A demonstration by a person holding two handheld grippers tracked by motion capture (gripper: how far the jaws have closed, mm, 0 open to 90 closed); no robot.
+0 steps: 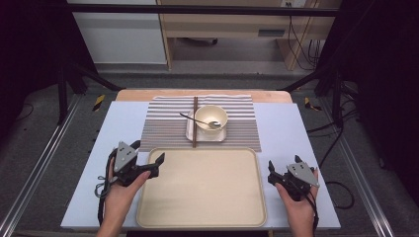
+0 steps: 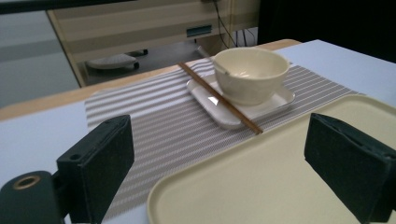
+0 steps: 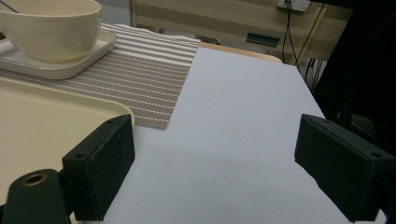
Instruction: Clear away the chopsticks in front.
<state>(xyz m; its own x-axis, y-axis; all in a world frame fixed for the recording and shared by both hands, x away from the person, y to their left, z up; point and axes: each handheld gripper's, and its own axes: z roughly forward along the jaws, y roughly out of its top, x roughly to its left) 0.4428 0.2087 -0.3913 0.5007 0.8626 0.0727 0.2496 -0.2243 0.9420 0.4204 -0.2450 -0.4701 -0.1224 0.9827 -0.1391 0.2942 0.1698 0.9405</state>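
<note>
Two open grippers flank an empty tray, each near one of its short sides.

Left to right: the left gripper (image 1: 154, 165) hovers with jaws apart at the tray (image 1: 202, 217)'s left rim, one jaw over the edge, nothing between them. The tray lies flat on the pale table (image 1: 281, 123), its far edge just touching the striped placemat (image 1: 163, 128), where a bowl (image 1: 211, 117) with a spoon (image 1: 190, 117) sits on a small plate (image 1: 190, 133) beside chopsticks (image 1: 195, 123). The right gripper (image 1: 274, 174) waits just beside the right rim, jaws likewise spread and empty. The tray looks like stiff, light, smooth plastic, probably slippery; pinching the raised rim at the middle of both short sides should keep it level.
</note>
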